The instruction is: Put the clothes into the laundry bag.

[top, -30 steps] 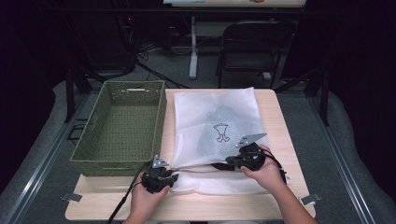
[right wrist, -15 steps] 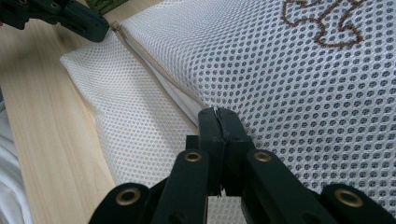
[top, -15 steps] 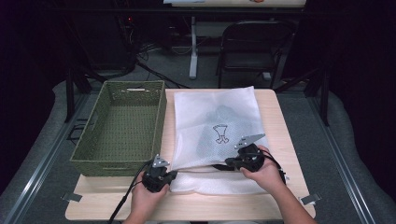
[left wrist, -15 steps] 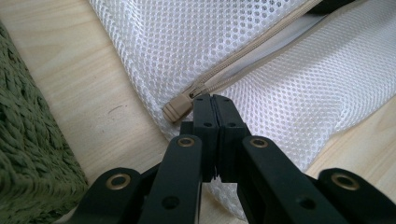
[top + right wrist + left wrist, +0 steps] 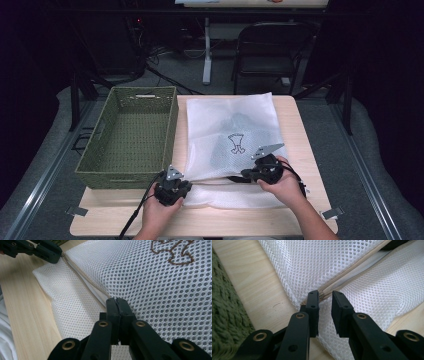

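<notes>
A white mesh laundry bag [image 5: 250, 112] lies flat on the wooden table [image 5: 300, 135], with a brown embroidered motif [image 5: 236, 143] on top and something dark showing through the mesh. Its beige zipper [image 5: 347, 270] runs along the near edge and is partly undone. My left gripper [image 5: 188, 184] sits at the bag's near-left corner; in the left gripper view [image 5: 325, 293] its jaws stand slightly apart around the zipper's end. My right gripper [image 5: 236, 177] lies farther right along the zipper, shut on the zipper pull [image 5: 116, 299]. The right gripper view also catches the left gripper [image 5: 53, 252] at that corner.
A green woven basket [image 5: 172, 125] stands on the table's left half, close beside the bag. Bare wood runs along the near edge and the right side. A folding chair [image 5: 270, 50] and cables sit on the floor beyond the table.
</notes>
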`<action>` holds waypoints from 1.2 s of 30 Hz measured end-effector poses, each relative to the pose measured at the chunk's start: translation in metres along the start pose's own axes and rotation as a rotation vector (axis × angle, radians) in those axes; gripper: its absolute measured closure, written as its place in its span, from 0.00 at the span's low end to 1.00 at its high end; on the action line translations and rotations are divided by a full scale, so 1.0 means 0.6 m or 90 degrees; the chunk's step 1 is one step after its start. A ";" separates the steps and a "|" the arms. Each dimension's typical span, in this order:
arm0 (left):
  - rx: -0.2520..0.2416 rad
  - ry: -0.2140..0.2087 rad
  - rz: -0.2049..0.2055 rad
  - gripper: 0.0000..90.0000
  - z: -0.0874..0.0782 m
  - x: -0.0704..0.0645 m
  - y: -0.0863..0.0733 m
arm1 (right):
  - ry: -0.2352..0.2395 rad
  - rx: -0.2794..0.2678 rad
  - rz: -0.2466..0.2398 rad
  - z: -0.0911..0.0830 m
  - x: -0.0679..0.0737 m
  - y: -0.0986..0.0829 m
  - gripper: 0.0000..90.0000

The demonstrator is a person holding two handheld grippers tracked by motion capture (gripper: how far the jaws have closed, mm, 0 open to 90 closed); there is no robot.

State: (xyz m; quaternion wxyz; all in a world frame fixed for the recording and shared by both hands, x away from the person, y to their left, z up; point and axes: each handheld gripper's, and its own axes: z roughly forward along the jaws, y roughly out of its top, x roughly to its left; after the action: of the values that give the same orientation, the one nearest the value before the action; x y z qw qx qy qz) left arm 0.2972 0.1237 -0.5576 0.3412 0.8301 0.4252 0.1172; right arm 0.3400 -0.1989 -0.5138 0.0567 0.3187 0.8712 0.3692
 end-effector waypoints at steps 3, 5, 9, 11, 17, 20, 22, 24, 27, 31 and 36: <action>-0.001 0.015 0.010 0.81 -0.007 -0.002 -0.002 | 0.003 -0.002 -0.001 -0.001 -0.002 -0.001 0.99; 0.004 0.020 0.015 0.76 -0.009 -0.002 -0.005 | 0.004 -0.002 -0.003 0.000 -0.003 -0.001 0.99; 0.014 0.030 0.020 0.67 -0.007 -0.002 -0.015 | 0.003 -0.003 -0.002 -0.001 -0.003 -0.002 0.99; 0.021 0.025 0.024 0.66 -0.006 -0.001 -0.015 | 0.004 -0.003 0.001 -0.001 -0.002 -0.002 0.99; 0.019 0.020 0.005 0.60 -0.003 0.003 -0.016 | 0.005 -0.001 0.001 0.000 -0.003 -0.003 0.99; 0.020 -0.002 -0.019 0.58 0.001 0.007 -0.019 | 0.008 -0.005 -0.001 -0.001 -0.004 -0.002 1.00; 0.013 -0.025 -0.053 0.56 0.007 0.011 -0.021 | 0.008 -0.008 0.002 -0.003 -0.004 -0.002 0.99; 0.011 -0.020 -0.043 0.56 0.008 0.012 -0.020 | 0.008 -0.006 0.001 -0.003 -0.004 -0.002 0.99; 0.012 -0.014 -0.032 0.56 0.010 0.007 -0.016 | 0.005 -0.004 0.000 -0.002 -0.003 -0.002 0.99; 0.008 -0.007 -0.027 0.57 0.008 0.004 -0.014 | 0.004 -0.004 -0.001 -0.002 -0.003 -0.002 0.99; 0.000 -0.015 -0.023 0.59 -0.001 0.001 -0.011 | 0.004 -0.005 0.000 -0.002 -0.003 -0.002 0.99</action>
State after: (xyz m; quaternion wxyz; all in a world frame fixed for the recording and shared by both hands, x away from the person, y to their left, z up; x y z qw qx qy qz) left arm 0.2930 0.1272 -0.5618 0.3481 0.8237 0.4361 0.1011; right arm 0.3404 -0.2017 -0.5139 0.0548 0.3174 0.8698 0.3736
